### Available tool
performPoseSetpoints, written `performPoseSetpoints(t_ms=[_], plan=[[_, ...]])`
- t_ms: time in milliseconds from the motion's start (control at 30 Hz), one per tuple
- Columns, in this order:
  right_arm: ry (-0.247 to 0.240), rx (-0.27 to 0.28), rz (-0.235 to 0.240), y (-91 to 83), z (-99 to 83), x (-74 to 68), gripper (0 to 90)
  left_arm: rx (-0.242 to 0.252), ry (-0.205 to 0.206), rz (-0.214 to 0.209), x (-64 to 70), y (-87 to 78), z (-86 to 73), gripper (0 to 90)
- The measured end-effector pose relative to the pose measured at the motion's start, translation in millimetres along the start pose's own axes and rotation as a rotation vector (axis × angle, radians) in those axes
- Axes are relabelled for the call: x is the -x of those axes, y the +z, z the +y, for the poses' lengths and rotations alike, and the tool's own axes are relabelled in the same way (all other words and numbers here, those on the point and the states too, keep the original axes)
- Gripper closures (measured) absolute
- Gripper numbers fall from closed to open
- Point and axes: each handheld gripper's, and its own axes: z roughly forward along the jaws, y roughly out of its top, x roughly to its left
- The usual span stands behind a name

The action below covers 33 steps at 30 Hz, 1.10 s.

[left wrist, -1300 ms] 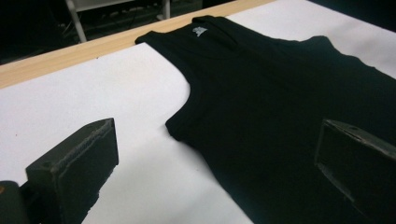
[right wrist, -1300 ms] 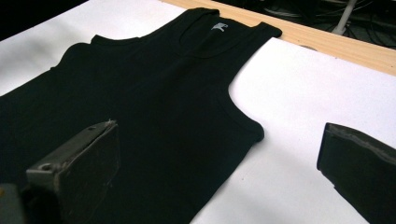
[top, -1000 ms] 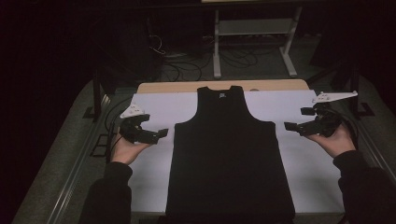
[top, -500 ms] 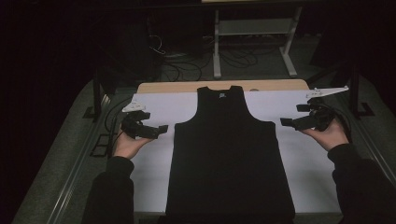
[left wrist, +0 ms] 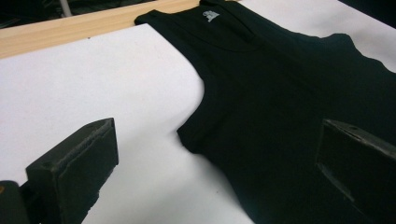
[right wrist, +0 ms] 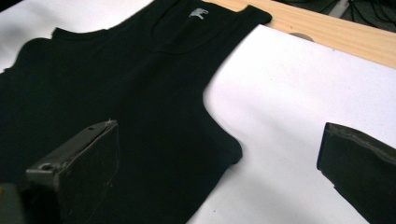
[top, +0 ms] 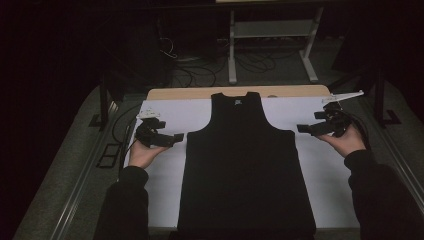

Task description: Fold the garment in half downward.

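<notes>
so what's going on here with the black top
A person holds a two-jaw tool in each hand, the left tool and right tool open on either side of a black tank top. The top lies flat on the white table cover, untouched, each tool aimed at an armhole edge.

The room is dark. A white metal stand [top: 272, 42] stands on the far floor [top: 400, 95], cables [top: 200, 75] beside it at left.

Two hands held palm-up, left gripper [top: 177, 136] near the table's left edge, right gripper [top: 302, 128] near its right edge, jaws spread wide
</notes>
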Motion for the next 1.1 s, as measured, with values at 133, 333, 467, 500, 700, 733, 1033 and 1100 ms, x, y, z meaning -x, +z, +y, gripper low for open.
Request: performPoseSetpoints(t_ms=[133,333,467,500,700,733,1033,1100], plan=[[0.019,0.0,-0.005,4.8,-1.1,5.0,0.0,0.0,0.003,0.001,0.2,5.6,-0.8,0.0],[0.033,-0.01,-0.005,13.0,-3.0,11.4,0.0,0.001,-0.013,0.003,-5.1,14.3,-2.6,0.0],[0.035,-0.019,-0.002,18.3,-4.1,12.6,0.0,0.009,-0.023,0.016,-9.1,18.4,-3.8,0.0],[0.04,-0.02,-0.001,19.5,-4.1,12.1,0.0,0.008,-0.027,0.016,-10.2,19.2,-4.0,0.0],[0.032,-0.027,0.001,27.8,-3.8,12.2,0.4,0.006,-0.052,0.033,-18.8,24.6,-6.4,0.0],[0.033,-0.03,0.0,29.5,-4.0,12.6,0.4,0.005,-0.056,0.036,-20.0,25.8,-7.2,0.0],[0.062,-0.056,-0.006,47.9,-9.0,20.6,2.3,-0.027,-0.085,0.03,-25.3,41.2,-14.5,0.0],[0.067,-0.066,-0.006,51.5,-10.7,22.5,4.0,-0.034,-0.082,0.026,-25.1,44.8,-15.5,0.0]])
